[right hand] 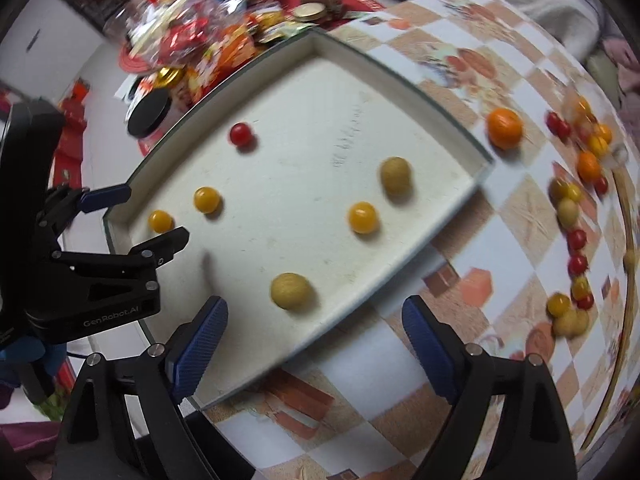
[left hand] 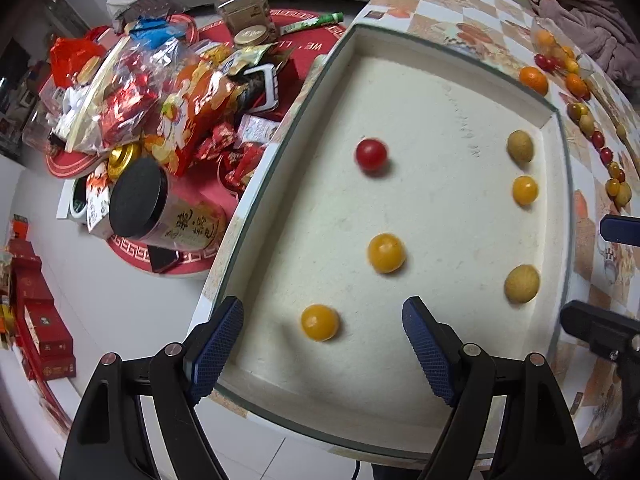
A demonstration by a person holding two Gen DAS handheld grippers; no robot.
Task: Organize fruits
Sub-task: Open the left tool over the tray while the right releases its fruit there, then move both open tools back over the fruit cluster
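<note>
A white tray holds a red cherry tomato, three yellow tomatoes and two tan longans. My left gripper is open and empty over the tray's near end, a yellow tomato between its fingers. My right gripper is open and empty above the tray's near corner, with a longan just ahead. The left gripper also shows in the right wrist view. Loose fruits and a small orange lie on the checked tablecloth to the right.
A lower table at the left carries snack bags, jars and a black-lidded canister. Red boxes stand on the floor. A pink cloth lies at the back right.
</note>
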